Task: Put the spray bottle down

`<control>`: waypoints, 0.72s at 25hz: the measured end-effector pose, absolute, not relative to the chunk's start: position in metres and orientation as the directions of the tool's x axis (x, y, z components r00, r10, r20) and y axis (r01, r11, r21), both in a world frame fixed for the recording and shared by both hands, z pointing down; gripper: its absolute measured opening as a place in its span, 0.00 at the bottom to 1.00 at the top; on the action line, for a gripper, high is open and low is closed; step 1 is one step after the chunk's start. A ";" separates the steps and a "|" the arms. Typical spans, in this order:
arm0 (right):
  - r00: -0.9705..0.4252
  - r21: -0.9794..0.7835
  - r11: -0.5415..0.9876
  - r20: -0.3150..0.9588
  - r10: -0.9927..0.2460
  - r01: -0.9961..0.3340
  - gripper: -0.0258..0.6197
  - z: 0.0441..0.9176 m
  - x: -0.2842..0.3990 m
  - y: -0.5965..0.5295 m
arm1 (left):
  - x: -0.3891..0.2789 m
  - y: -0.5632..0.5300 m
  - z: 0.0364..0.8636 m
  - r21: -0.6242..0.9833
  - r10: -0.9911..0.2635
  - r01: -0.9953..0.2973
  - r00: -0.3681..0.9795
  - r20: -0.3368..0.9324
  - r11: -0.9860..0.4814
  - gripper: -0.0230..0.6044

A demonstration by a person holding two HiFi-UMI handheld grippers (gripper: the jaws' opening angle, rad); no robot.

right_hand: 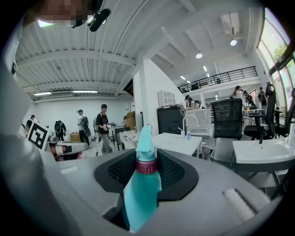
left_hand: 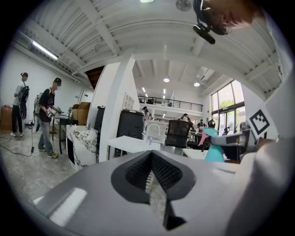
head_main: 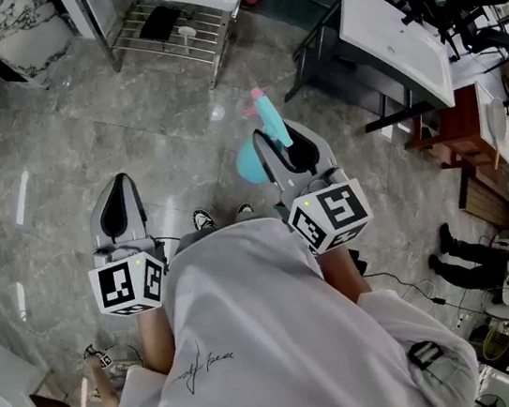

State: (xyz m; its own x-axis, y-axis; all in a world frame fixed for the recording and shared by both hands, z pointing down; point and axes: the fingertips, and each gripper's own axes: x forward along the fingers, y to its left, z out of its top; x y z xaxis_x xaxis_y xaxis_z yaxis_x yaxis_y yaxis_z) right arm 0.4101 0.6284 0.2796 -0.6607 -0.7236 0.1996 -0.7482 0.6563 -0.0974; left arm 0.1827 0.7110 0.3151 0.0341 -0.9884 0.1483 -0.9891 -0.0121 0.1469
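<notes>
There is one teal spray bottle (right_hand: 139, 189) and two grippers. The right gripper (right_hand: 146, 161) pinches the bottle, jaws spread fairly wide around it, its red collar between the pads, up in the air above the grey floor (head_main: 85, 147). The left gripper (left_hand: 150, 156) is pressed together on nothing.

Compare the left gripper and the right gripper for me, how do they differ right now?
The right gripper is clamped on a teal spray bottle; the left gripper holds nothing. The right gripper's jaws stand apart round the bottle, while the left gripper's jaws meet at their tips. Both are held out over the floor.
</notes>
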 end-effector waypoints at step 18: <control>-0.684 -0.146 0.669 0.182 -0.706 -0.729 0.25 0.272 0.399 0.637 | 0.176 0.722 0.323 0.143 -0.984 -0.989 0.054 0.169 -0.030 0.12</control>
State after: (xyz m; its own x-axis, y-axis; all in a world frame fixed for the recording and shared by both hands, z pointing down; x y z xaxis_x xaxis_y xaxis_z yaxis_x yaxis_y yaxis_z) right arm 0.3985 0.6366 0.2723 -0.6841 -0.7063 0.1820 -0.7292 0.6685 -0.1463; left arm 0.1758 0.7221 0.3225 0.0543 -0.9841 0.1689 -0.9893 -0.0301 0.1429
